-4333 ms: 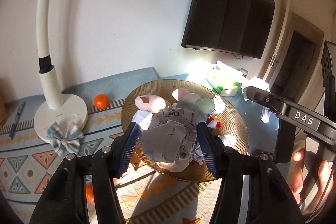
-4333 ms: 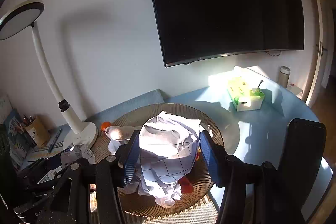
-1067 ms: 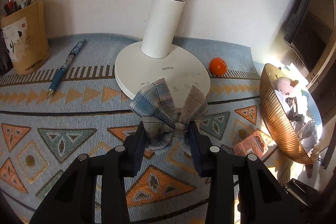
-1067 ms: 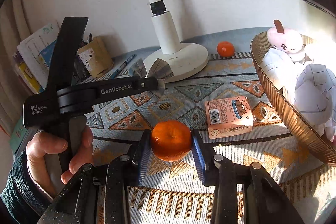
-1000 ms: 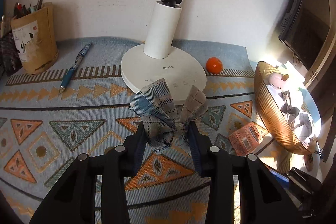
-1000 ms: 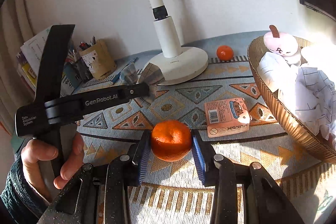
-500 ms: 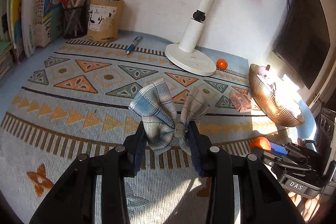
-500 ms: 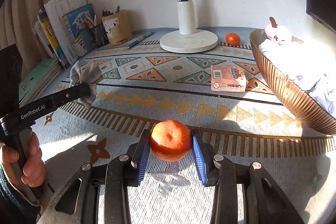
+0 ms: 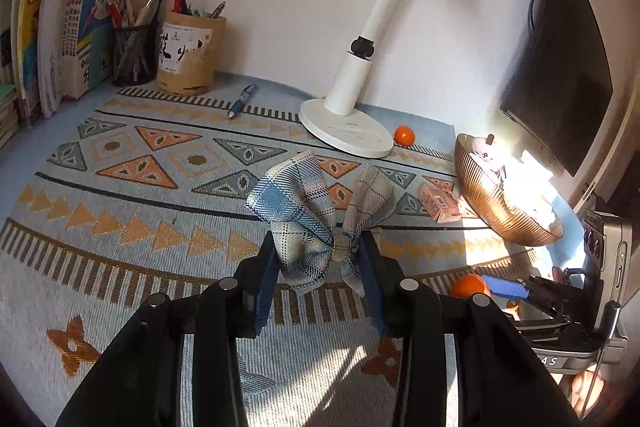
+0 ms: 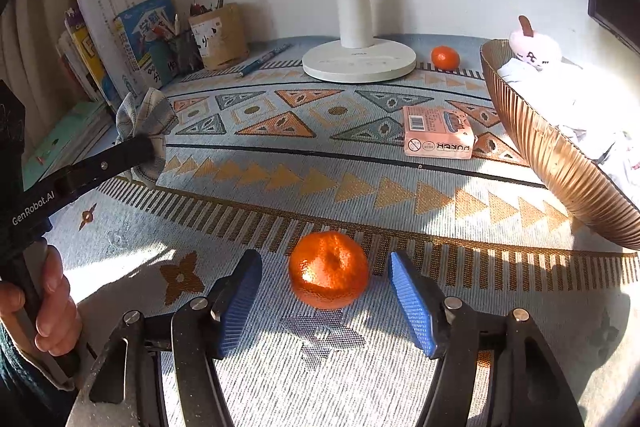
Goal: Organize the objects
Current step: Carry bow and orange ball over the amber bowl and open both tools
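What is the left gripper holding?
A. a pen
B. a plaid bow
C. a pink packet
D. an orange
B: in the left wrist view the left gripper is shut on the plaid bow, pinching it at the knot, while the pen and the pink packet lie on the mat.

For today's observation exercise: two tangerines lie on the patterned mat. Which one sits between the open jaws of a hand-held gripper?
The near tangerine, between the right hand-held gripper's blue pads, touching neither. The other tangerine lies far back beside the lamp base.
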The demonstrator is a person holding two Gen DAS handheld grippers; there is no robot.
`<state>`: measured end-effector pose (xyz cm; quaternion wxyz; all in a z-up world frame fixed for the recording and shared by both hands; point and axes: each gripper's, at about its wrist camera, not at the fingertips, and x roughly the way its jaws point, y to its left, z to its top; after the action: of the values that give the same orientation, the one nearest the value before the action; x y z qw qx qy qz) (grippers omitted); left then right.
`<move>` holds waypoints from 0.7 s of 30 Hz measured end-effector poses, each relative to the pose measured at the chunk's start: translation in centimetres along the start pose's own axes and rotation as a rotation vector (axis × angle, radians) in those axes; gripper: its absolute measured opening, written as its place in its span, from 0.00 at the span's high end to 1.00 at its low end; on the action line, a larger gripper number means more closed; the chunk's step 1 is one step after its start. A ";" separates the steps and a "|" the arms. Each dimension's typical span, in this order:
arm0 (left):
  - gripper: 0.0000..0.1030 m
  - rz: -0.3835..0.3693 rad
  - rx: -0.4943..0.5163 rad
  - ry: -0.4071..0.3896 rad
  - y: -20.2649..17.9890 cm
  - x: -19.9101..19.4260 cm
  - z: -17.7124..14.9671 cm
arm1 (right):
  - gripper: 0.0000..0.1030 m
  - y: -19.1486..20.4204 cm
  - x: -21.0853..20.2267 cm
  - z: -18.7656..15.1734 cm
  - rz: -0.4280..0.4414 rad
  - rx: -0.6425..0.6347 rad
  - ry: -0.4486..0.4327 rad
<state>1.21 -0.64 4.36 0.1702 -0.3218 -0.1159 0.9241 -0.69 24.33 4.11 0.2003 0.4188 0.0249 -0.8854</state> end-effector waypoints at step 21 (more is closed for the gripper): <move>0.66 -0.207 0.297 0.031 -18.6 4.9 9.3 | 0.64 -12.7 -17.1 6.1 -0.361 0.252 -0.436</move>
<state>-3.83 17.27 14.79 0.3116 -0.2936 -0.0080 0.9037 -0.21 40.44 19.36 -0.0131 0.2293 -0.0545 -0.9717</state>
